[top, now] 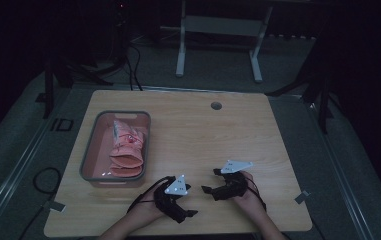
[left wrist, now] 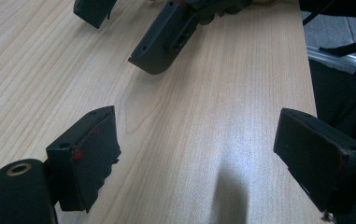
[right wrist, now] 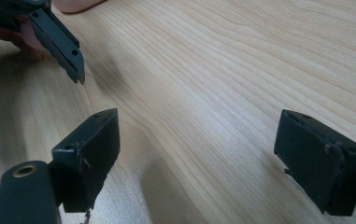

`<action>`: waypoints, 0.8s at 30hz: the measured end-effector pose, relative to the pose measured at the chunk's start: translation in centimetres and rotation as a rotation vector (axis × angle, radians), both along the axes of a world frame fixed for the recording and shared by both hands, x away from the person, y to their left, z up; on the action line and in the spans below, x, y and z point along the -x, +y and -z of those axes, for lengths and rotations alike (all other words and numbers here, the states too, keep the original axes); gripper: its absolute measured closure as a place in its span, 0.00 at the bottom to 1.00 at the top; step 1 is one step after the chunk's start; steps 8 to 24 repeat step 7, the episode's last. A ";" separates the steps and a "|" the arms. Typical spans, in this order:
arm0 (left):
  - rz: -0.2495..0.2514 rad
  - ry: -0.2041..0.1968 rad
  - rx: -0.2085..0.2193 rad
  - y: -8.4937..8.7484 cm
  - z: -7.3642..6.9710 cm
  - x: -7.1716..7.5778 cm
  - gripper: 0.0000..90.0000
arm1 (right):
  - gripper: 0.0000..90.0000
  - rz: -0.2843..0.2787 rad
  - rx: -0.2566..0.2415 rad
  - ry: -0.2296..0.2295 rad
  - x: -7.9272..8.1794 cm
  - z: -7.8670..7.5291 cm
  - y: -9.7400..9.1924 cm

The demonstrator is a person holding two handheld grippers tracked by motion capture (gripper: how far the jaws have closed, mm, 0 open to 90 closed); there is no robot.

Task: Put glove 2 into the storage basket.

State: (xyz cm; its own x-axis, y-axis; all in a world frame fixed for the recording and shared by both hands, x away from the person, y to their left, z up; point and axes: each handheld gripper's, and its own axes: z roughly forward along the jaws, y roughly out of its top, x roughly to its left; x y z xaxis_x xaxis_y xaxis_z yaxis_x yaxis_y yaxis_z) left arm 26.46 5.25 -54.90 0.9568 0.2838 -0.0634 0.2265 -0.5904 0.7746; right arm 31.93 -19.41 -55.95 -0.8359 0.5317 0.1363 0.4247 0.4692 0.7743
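Both black handheld grippers, left gripper (top: 190, 212) and right gripper (top: 209, 181), rest with jaws spread apart and empty on the pale wooden table (top: 218, 135), near its front edge. Well apart, a grey plastic basket (top: 89, 160) holds pink folded cloth (top: 126, 150), dim and hard to make out.
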 end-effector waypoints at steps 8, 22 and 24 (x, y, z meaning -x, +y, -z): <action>0.005 0.007 -0.006 0.0 0.1 0.0 0.16 | 0.16 0.001 0.003 0.005 0.0 0.0 0.0; 0.005 0.007 -0.006 0.0 0.1 0.0 0.16 | 0.16 0.001 0.003 0.005 0.0 0.0 0.0; 0.005 0.007 -0.006 0.0 0.1 0.0 0.16 | 0.16 0.001 0.003 0.005 0.0 0.0 0.0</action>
